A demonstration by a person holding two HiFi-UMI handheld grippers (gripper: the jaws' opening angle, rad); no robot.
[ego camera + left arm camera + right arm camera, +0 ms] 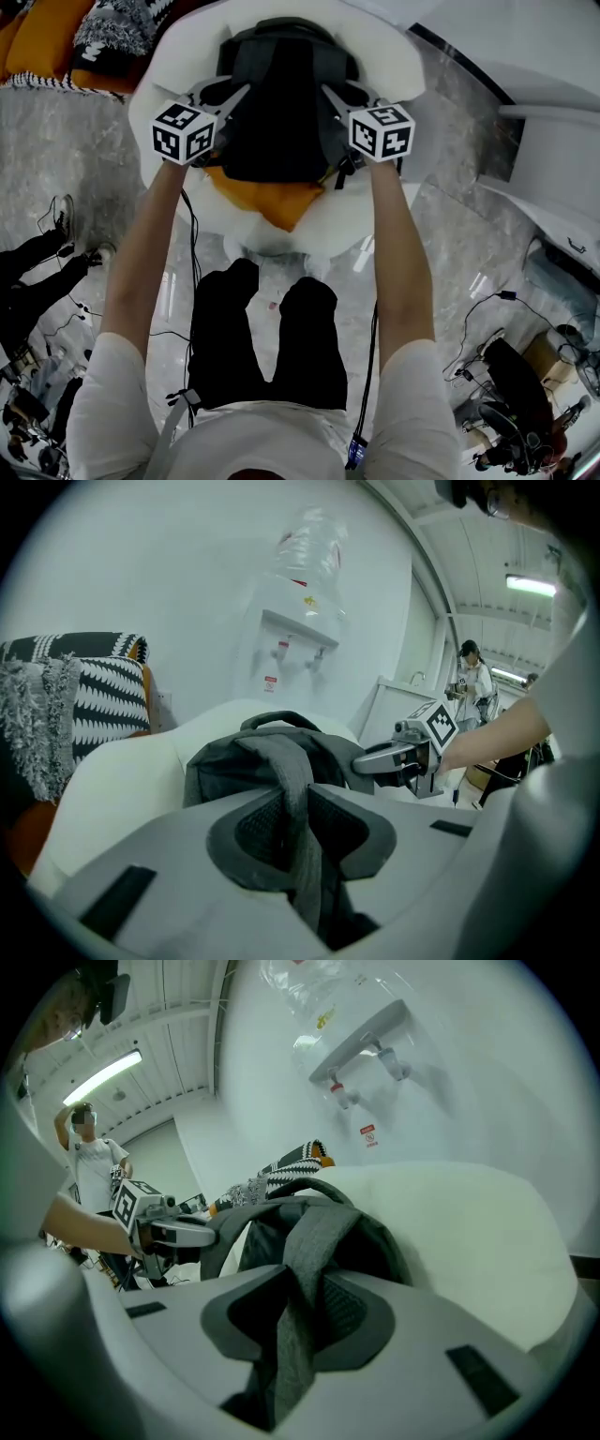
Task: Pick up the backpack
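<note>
left gripper (300, 829) jaws pinch a grey shoulder strap (298, 785); right gripper (302, 1314) jaws pinch the second strap (307, 1251). both straps belong to the dark backpack (281, 103), mid-seat on the white armchair (386, 47), with an orange cushion (272, 202) showing at its near edge.

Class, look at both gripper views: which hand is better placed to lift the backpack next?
Neither leads. The left gripper is clamped on a shoulder strap and the right gripper on the other strap, so lifting the backpack with both together looks best.

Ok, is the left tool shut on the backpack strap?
Shut: the left tool pinches the grey strap from both sides, in its own view.
</note>
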